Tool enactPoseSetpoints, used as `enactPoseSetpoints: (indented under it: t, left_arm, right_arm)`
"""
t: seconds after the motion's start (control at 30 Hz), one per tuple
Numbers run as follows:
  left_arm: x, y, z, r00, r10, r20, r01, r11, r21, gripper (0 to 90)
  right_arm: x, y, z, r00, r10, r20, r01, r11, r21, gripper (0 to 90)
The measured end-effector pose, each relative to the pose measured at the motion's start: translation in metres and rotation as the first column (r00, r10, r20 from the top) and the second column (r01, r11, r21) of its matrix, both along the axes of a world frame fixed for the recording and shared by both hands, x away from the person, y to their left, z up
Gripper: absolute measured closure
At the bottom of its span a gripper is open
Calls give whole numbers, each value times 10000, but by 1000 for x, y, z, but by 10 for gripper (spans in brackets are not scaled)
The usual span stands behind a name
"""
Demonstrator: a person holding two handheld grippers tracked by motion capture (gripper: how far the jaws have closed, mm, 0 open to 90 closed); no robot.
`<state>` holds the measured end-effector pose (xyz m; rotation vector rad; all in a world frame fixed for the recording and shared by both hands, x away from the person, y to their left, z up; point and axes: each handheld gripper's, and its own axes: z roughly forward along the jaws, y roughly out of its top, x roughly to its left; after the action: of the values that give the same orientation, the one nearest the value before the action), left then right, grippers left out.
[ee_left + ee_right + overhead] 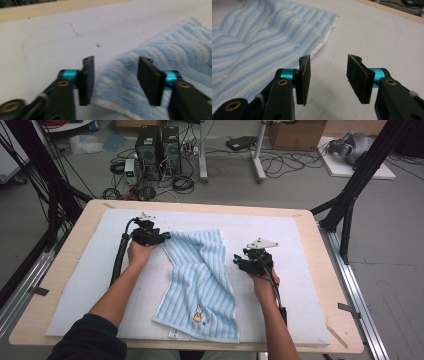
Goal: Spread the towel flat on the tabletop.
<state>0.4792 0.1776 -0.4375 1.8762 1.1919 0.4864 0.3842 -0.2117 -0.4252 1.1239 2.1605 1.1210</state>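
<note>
A light blue striped towel (200,275) lies rumpled on the white mat (300,245), with a small cartoon patch near its front edge. My left gripper (162,237) is at the towel's far left corner. In the left gripper view its jaws (116,75) stand apart with a raised fold of the towel (175,50) between them, and the pads do not press on it. My right gripper (237,262) hovers just right of the towel. In the right gripper view it (328,75) is open over bare mat, with the towel's edge (262,37) to its left.
The mat covers most of a wooden table (65,265) with rounded corners. Black frame legs (350,195) stand at both far sides. Computer towers (157,147), cables and boxes lie on the floor beyond the table.
</note>
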Motion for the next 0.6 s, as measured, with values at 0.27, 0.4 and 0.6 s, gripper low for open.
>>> enactPoseSetpoints:
  t: [0.27, 0.4, 0.6]
  left_arm:
    - [-18, -2, 6, 9989, -452, 94, 457, 9976, -521, 317]
    - [-29, -1, 10, 9968, -662, 457, 690, 9956, -628, 326]
    - [-36, 1, 13, 9914, -1221, 462, 1259, 9881, -889, 310]
  right_arm:
    - [29, 6, -1, 9998, 15, -214, -9, 9996, 288, 545]
    - [48, 8, -5, 9993, -38, -379, 58, 9987, 515, 527]
    - [69, 22, -3, 9969, 300, -729, -262, 9983, 530, 525]
